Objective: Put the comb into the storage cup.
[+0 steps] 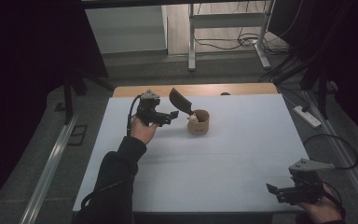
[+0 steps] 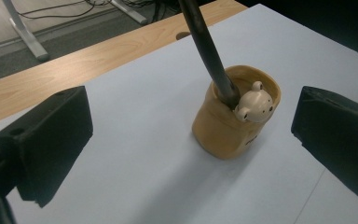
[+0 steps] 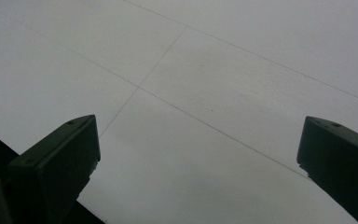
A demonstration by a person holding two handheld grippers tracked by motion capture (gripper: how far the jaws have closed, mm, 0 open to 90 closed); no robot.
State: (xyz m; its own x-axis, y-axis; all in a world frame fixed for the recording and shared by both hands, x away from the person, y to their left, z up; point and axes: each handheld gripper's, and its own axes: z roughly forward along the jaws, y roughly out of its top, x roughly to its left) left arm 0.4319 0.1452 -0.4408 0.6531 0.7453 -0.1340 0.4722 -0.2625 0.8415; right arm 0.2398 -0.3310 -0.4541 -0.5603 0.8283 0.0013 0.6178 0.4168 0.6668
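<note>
Right gripper [image 1: 274, 191] hovers low over the white desk [image 1: 242, 154], fingers wide. Left gripper [image 1: 175, 115], fingers spread and empty, faces the tan cup [image 2: 233, 121] just ahead between them; its dark spoon [image 2: 207, 46] leans up and away.

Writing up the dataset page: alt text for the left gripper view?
A tan cup with a small bear figure at its rim holds a dark utensil handle, standing on a white table between the open left gripper's black fingers.

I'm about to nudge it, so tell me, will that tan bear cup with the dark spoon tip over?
Probably tippy: the dark spoon leans out high above the tan cup, and the cup looks small, likely light. It may slide on the smooth white table.
</note>
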